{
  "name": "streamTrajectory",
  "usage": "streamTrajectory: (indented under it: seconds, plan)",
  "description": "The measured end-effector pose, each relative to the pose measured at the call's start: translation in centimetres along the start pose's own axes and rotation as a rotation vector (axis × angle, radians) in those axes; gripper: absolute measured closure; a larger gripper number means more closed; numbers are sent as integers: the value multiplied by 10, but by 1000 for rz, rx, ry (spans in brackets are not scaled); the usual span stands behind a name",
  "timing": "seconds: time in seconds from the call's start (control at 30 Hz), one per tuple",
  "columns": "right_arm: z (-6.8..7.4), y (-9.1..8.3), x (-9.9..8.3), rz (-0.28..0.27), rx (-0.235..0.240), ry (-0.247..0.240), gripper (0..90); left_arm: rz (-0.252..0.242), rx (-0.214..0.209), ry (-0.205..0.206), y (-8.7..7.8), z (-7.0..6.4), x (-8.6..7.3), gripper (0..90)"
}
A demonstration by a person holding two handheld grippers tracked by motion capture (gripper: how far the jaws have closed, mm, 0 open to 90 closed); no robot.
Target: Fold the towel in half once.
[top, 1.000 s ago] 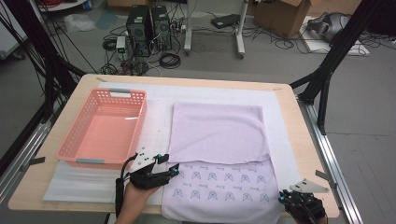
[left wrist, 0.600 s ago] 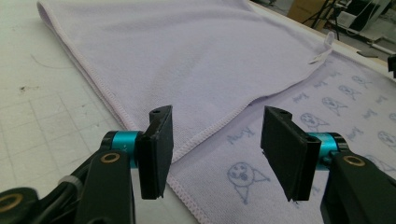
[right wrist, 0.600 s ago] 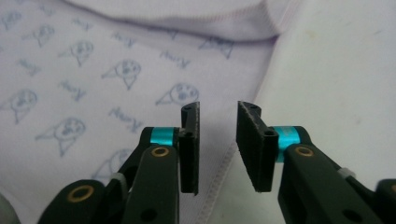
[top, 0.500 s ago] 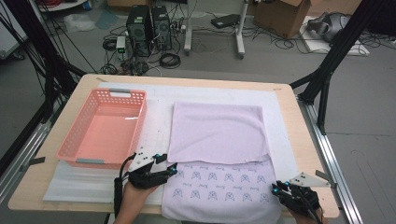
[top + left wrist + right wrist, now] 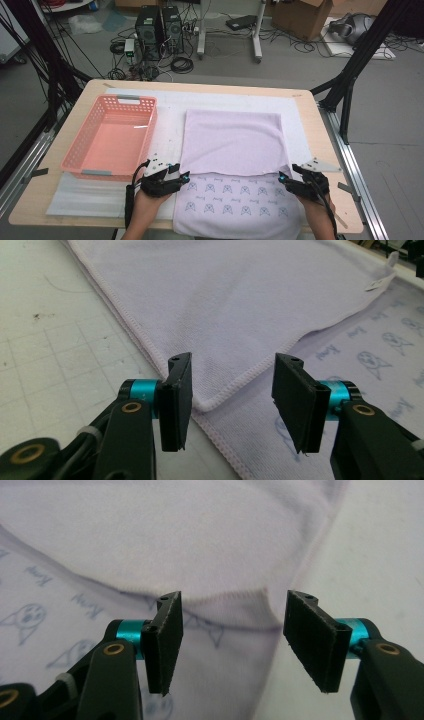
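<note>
Wooden bench (image 5: 320, 150) carries a half-folded lilac towel (image 5: 232, 142). Left hand-held gripper (image 5: 183, 176) and right hand-held gripper (image 5: 283, 178), jaws apart, flank its folded corners; next: clamp both.

Both grippers are showing matte black bodies. The left gripper (image 5: 181, 176), nearest the pink basket (image 5: 111, 137), is carrying a grey three-cornered plate on top and a black cable trailing along the forearm. The right gripper (image 5: 284, 178), farther from that basket, is wearing the same plate. Up close, each flat ribbed black jaw is sitting on a turquoise metal collar, with brass-coloured rivets gleaming in the black linkage arms.
</note>
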State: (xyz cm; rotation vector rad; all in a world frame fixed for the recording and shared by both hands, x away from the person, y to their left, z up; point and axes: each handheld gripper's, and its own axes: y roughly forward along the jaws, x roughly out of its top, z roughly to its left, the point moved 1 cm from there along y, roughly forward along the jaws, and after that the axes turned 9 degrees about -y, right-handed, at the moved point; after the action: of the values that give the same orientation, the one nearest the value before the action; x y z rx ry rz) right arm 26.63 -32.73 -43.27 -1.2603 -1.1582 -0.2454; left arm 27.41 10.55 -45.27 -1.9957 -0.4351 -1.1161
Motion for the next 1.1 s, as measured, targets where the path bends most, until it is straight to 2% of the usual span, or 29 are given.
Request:
streamTrajectory:
  seconds: [0.07,0.17,0.23,0.33,0.4,0.47,0.53,0.6,0.67,0.77,0.9,1.1]
  plan:
    - [-2,9,7,15,3,-22,400,24,12,-2,5,2,3,484]
    - [-4,20,12,45,4,-23,417,57,33,-16,14,3,9,470]
    - [-7,25,11,73,14,-30,474,79,47,-10,19,2,10,464]
    - [-10,27,4,107,27,-14,606,94,71,21,24,-3,8,486]
    - [-11,25,-3,91,41,-7,713,95,85,40,25,-6,8,543]
    - [-11,22,-8,82,45,-1,816,105,112,68,25,-9,7,645]
    - [-12,19,-11,70,49,12,845,105,145,83,25,-12,6,741]
    - [-11,18,-12,64,44,11,852,93,168,72,25,-13,5,856]
    - [-9,17,-11,61,33,-5,857,84,172,77,23,-15,5,870]
    - [-9,13,-11,43,31,-1,859,65,147,68,18,-15,5,879]
    - [-11,2,-12,-2,38,-1,858,22,83,32,5,-15,6,881]
    - [-6,-17,-20,-40,54,-1,858,-17,30,26,-13,-23,5,881]
